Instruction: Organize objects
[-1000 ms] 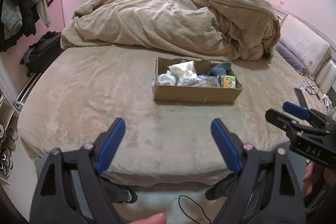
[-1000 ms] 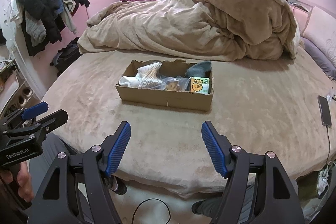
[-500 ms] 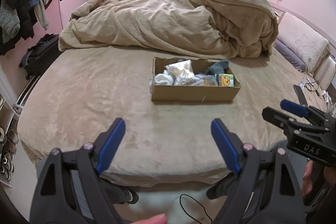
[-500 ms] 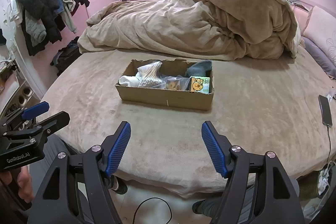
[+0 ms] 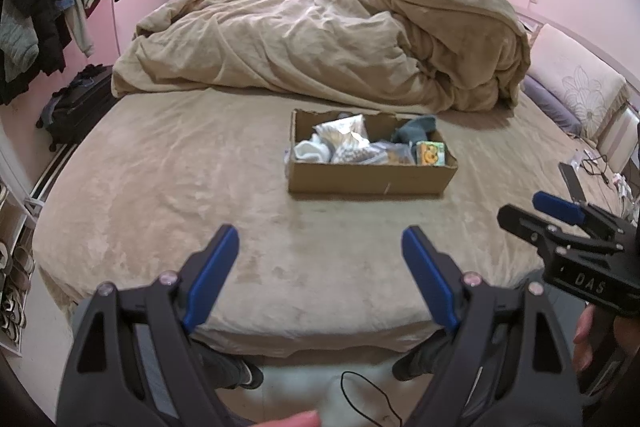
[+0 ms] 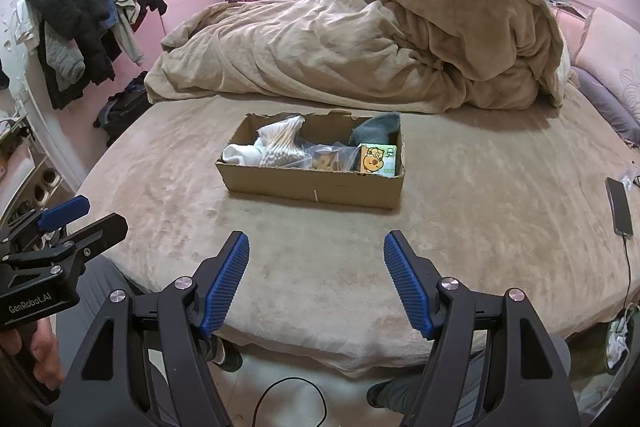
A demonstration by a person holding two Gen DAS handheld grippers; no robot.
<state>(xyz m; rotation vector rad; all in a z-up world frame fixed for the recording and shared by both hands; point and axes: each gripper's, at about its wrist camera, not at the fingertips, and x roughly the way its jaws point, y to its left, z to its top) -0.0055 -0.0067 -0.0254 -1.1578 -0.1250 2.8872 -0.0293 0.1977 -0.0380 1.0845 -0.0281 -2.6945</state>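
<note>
both jaws spread, empty: left gripper and right gripper hover near box on bed.

Left claw: jaws spread wide, blue pads facing each other, nothing between them; tilted downward, held in air. Right claw: jaws likewise apart, ribbed blue pads bare, empty; same downward tilt. Two claws side by side, apart, not touching; each shows at edge of other's view. Left hand wraps handle beneath its claw, fingers curled. Right hand grips its handle, fingers partly visible. Grey trouser legs and dark shoes below, person standing
</note>
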